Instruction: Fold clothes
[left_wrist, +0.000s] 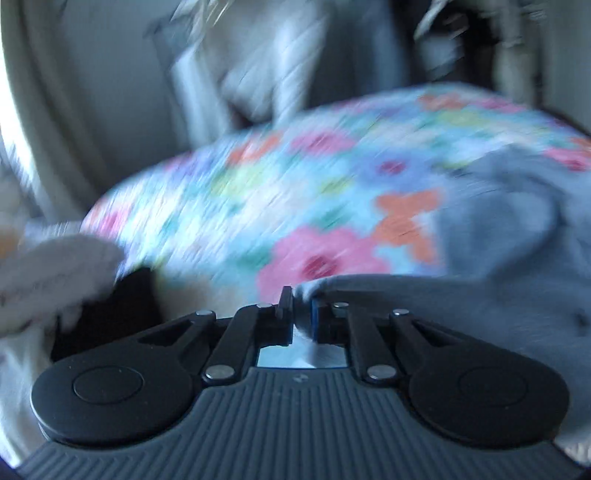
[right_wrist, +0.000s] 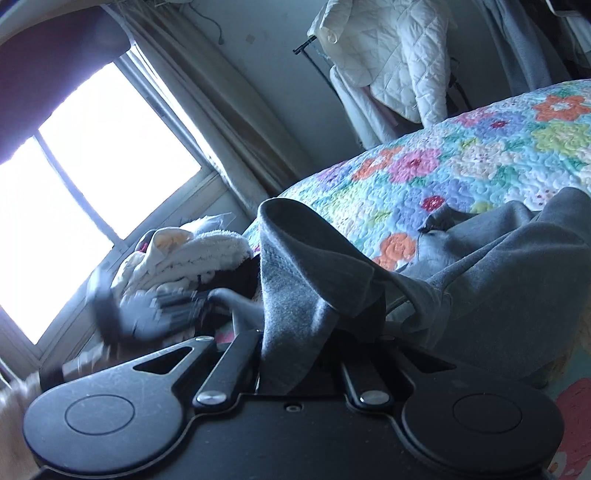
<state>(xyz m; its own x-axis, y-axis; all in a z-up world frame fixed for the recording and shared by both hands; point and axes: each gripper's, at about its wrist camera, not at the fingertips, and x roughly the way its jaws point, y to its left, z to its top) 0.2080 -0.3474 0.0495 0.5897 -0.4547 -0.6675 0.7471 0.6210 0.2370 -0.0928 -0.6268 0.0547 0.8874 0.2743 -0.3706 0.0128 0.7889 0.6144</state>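
A grey garment (left_wrist: 498, 258) lies rumpled on a bed covered by a flowered quilt (left_wrist: 258, 184). In the left wrist view, which is blurred, my left gripper (left_wrist: 299, 310) is shut on an edge of that grey cloth, with the fabric pinched between the pads. In the right wrist view my right gripper (right_wrist: 321, 332) is shut on another part of the grey garment (right_wrist: 498, 266). The cloth stands up in a fold over the jaws and hides the fingertips. A blurred dark shape (right_wrist: 147, 306) at the left holds a grey corner; it looks like the left gripper.
A heap of white and cream clothes (right_wrist: 184, 251) sits at the bed's end near a bright window (right_wrist: 92, 166). A white quilted jacket (right_wrist: 399, 55) hangs on a rack beyond the quilt (right_wrist: 461, 158). Pale cloth (left_wrist: 48, 273) shows at the left.
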